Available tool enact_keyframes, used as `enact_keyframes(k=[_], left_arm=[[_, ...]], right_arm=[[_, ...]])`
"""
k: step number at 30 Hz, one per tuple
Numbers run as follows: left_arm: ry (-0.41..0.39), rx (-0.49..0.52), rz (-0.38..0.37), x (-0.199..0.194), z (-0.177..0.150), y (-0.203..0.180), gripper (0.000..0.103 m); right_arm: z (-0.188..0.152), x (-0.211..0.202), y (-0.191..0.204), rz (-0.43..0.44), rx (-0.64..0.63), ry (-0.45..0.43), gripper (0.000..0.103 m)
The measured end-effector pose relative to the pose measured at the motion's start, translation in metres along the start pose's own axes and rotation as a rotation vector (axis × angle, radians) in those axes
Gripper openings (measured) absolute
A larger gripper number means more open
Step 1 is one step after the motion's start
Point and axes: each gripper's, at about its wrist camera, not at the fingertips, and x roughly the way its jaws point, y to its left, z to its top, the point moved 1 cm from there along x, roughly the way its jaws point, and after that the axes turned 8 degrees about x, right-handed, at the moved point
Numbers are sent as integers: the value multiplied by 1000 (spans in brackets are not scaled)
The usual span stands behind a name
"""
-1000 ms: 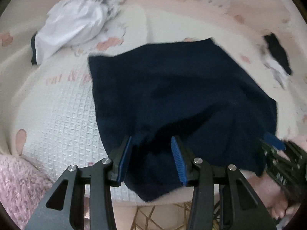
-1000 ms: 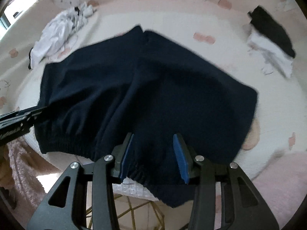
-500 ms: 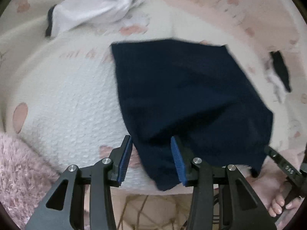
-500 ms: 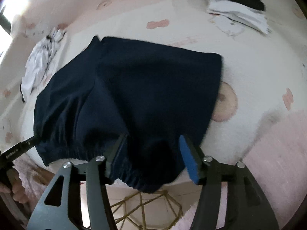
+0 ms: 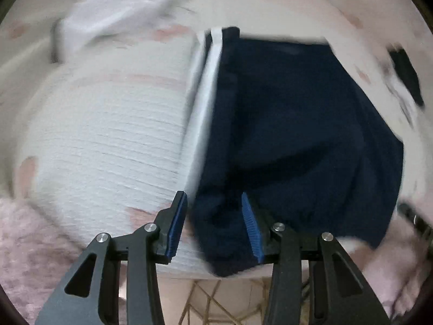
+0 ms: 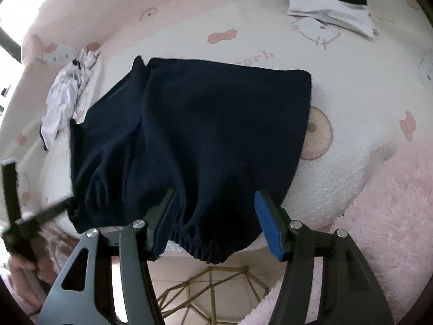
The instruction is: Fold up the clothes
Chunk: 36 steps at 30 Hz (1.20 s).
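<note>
Navy shorts [image 6: 194, 140] lie flat on the white-and-pink cartoon blanket [image 6: 351, 86], waistband toward the near edge and hanging a bit over it, legs pointing away. A white side stripe [image 5: 205, 103] shows along the shorts' left edge in the left view, which is motion-blurred.

Right gripper [image 6: 216, 216] sits over the waistband, jaws apart — gathered elastic lies between them and the pads don't look pressed on it. Left gripper [image 5: 213, 224] is at the shorts' left waistband corner, jaws parted about halfway with cloth between; no squeeze visible, so reads as not gripping.

Key relation: the shorts' long axis runs away from both grippers, the waistband right under them. Right gripper is over the middle-right of the band, left at the left corner — my guess is each takes its own side next.

Left of the shorts, a crumpled white garment [image 6: 67, 94]. Far right of them, a folded black-and-white stack [image 6: 327, 2]. Pink fluffy rug [image 6: 392, 216] flanks the bed, gold wire frame [image 6: 211, 289] below the edge.
</note>
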Motion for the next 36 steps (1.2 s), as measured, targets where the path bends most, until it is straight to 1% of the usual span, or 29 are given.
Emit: enact_keyframes(k=[1,2,4,5,6,7,9,10,11,13,14,17,18,19,20,21,23,24,25,27,28,29,30,31,32,33,34,35,36], left_arm=[[-23,-37,35,-4,1,11,44],[-40,-77,28,-6,4,21,44],[-72,-159,-7,-10,8,39,44],[-89,-163,-43,-10,14,38,44],[-106,-158,-83,-10,21,35,44],[-116,-140,-131,-7,23,31,44],[-118,-91,-228,3,25,18,44],[-112,-58,-254,7,25,8,44],[-108,-28,-262,8,24,1,44],[-89,57,-205,20,24,-17,44],[-73,73,-160,25,24,-18,44],[-24,102,-14,41,23,-19,44],[-15,92,23,43,23,-13,46],[-9,83,41,44,22,-7,47],[-4,74,55,46,22,-2,50],[1,49,45,47,23,4,55],[4,0,24,48,25,14,55],[0,-17,19,48,25,16,55],[-13,-34,17,45,26,18,55],[-55,-58,16,36,26,21,55],[-83,-70,12,30,27,22,55],[-111,-82,7,24,27,23,55],[-131,-81,-18,20,28,22,55],[-150,-77,-48,16,29,20,55],[-164,-66,-78,13,28,16,55],[-169,-53,-99,14,31,11,55],[-171,-40,-116,17,35,7,55],[-171,-28,-130,18,36,3,55],[-169,-10,-147,20,38,-2,55]], right_arm=[[1,0,3,10,-11,-3,59],[0,-2,5,31,-19,-12,59],[1,-9,8,66,-30,-44,59],[2,-12,9,79,-32,-65,59],[4,-16,8,67,-25,-88,59],[6,-18,6,36,-10,-109,59],[7,-12,-5,-69,39,-103,59],[7,-9,-11,-117,64,-96,59],[7,-1,-18,-121,101,-55,59],[8,11,-29,-123,155,8,59],[8,14,-30,-137,154,17,59],[6,18,-27,-163,135,29,59],[5,20,-24,-177,121,37,59],[4,21,-23,-185,118,40,59],[2,23,-22,-192,114,44,59],[1,23,-22,-188,115,48,59],[1,24,-23,-193,121,51,61],[0,24,-24,-202,121,58,65],[-1,25,-25,-204,124,65,67],[-5,29,-28,-186,137,105,69],[-7,32,-29,-161,143,128,69],[-9,35,-29,-108,150,159,69],[-9,37,-28,-69,154,172,67],[-9,36,-26,-55,148,163,62],[-9,35,-22,-25,135,163,46],[-9,35,-19,4,122,162,38],[-10,35,-16,20,109,163,33],[-10,35,-14,28,100,161,24],[-10,34,-13,44,103,157,18]])
